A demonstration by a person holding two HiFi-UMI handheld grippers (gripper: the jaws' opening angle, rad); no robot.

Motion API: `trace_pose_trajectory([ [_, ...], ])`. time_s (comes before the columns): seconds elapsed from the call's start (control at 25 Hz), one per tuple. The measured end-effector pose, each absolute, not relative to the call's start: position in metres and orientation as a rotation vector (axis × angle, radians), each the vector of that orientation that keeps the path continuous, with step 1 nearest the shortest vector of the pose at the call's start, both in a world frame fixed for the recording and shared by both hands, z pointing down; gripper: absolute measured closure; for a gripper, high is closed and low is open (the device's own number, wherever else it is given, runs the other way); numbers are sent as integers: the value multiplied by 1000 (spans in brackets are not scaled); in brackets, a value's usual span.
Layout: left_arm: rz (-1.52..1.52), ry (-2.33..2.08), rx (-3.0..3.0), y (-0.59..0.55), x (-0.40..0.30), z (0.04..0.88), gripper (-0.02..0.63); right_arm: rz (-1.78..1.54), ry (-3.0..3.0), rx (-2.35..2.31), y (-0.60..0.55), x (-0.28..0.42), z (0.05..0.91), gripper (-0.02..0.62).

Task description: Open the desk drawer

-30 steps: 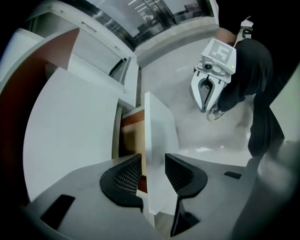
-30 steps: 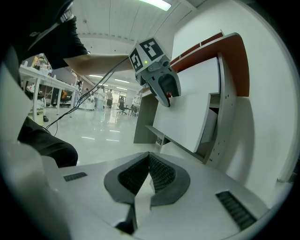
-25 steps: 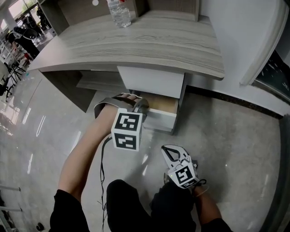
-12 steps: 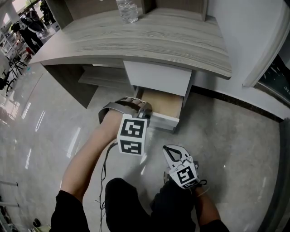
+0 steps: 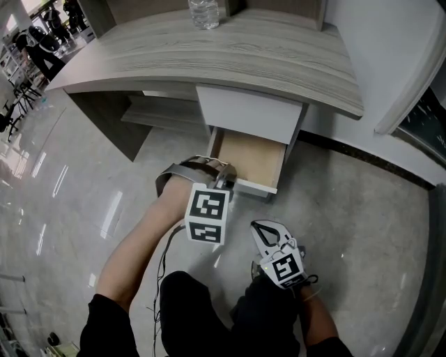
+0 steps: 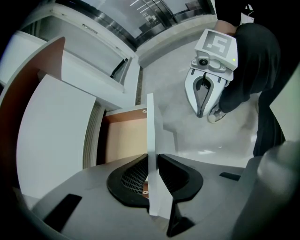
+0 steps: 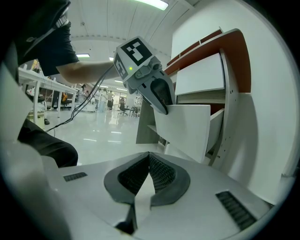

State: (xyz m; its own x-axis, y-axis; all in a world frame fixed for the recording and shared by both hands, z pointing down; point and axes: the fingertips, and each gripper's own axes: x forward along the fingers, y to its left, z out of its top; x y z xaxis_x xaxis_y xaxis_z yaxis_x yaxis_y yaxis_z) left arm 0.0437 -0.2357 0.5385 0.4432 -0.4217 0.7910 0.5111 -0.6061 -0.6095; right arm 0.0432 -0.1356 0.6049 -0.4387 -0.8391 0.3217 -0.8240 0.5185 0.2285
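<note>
Under the wooden desk (image 5: 230, 56) the lower drawer (image 5: 254, 187) is pulled out, and its bare wooden inside (image 5: 251, 157) shows. My left gripper (image 5: 226, 180) points down at the drawer's white front panel (image 6: 151, 131). Its jaws have just been closing, and the pads now press on both faces of the panel's top edge (image 6: 151, 171). My right gripper (image 5: 265, 233) is shut on nothing, held low over the floor in front of the drawer. From the right gripper view, the left gripper (image 7: 161, 101) sits on the white panel (image 7: 187, 129).
The upper drawer (image 5: 249, 115) is closed above the open one. A water bottle (image 5: 203, 12) stands at the back of the desk top. A white wall panel (image 5: 411, 70) rises to the right. The polished floor (image 5: 362, 209) spreads around my legs.
The lower drawer front stands farther out from the desk and more of its wooden inside shows. My left gripper has come down and toward me with it. The right gripper has stayed put.
</note>
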Motion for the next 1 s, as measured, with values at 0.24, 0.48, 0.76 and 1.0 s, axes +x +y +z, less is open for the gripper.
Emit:
trace_pose_trajectory([
  [0.24, -1305, -81, -1805, -229, 38, 544, 532, -44, -2379, 1370, -134, 39, 603, 589],
  [0.48, -1304, -80, -1814, -221, 30, 551, 535, -24, -2388, 1374, -132, 35, 604, 589],
  [0.76, -1298, -73, -1830, -211, 25, 558, 537, -42, -2370, 1359, -130, 32, 604, 589],
  [1.0, -1296, -77, -1831, -205, 20, 565, 539, -54, -2355, 1357, -129, 32, 604, 589],
])
